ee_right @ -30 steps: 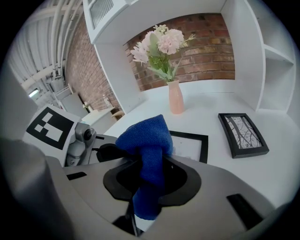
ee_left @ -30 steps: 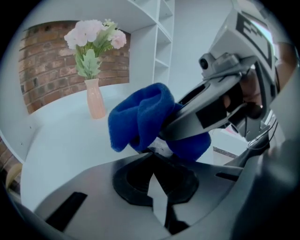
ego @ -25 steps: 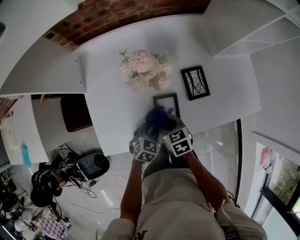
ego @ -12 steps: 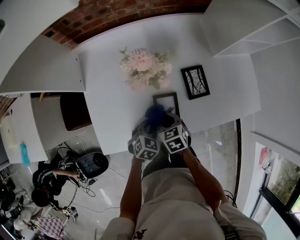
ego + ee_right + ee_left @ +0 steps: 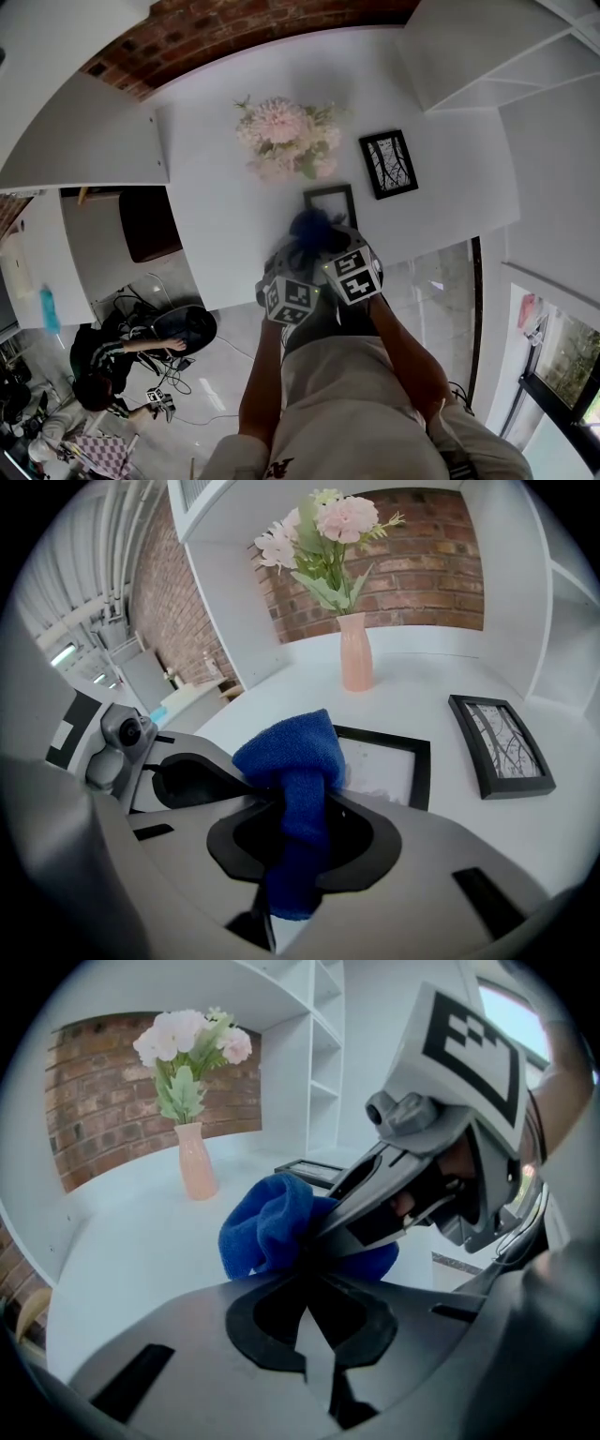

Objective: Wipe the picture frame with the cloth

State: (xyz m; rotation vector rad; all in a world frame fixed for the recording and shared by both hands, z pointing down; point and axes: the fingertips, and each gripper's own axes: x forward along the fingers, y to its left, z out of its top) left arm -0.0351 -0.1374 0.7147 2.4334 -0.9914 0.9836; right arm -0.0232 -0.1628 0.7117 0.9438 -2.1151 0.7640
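Note:
A blue cloth is bunched between my two grippers above the near edge of the white table. My right gripper is shut on the cloth, which hangs down through its jaws. My left gripper is shut on the cloth's lower edge, tip to tip with the right gripper. A black picture frame lies flat just beyond the cloth; in the head view the frame is half hidden by it. The cloth is held above the frame's near corner.
A second black frame with a branch print lies to the right. A pink vase of flowers stands behind the frames. White shelves and a brick wall close the table's far side. A person crouches on the floor lower left.
Both grippers and the cloth have stayed almost still, shifting only slightly at the table edge. The person on the floor has moved.

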